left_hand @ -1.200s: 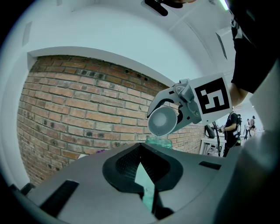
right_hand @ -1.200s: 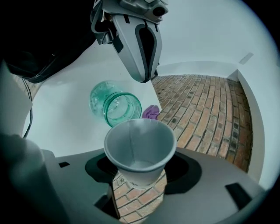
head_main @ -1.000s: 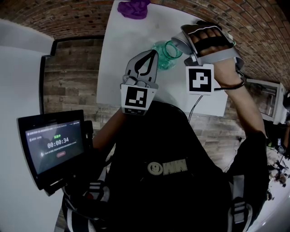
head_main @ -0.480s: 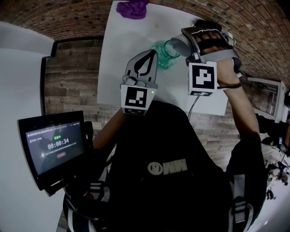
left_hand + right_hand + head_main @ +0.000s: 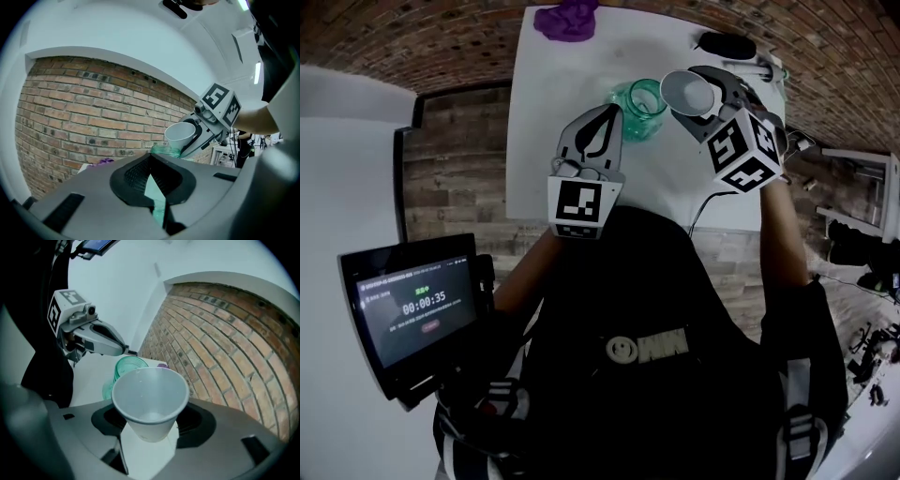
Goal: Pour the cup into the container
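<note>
White cup beside the green jar
The right gripper has its fingers clamped on the white cup (mouth up); the left gripper, fingers together, sits at the green jar's other side on the white table.

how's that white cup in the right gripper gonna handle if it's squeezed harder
The white cup looks thin-walled, so a tighter squeeze would probably dent it. Nothing shows inside, so it is likely very light. Its smooth tapered sides might let it slide out of the right gripper.
</note>
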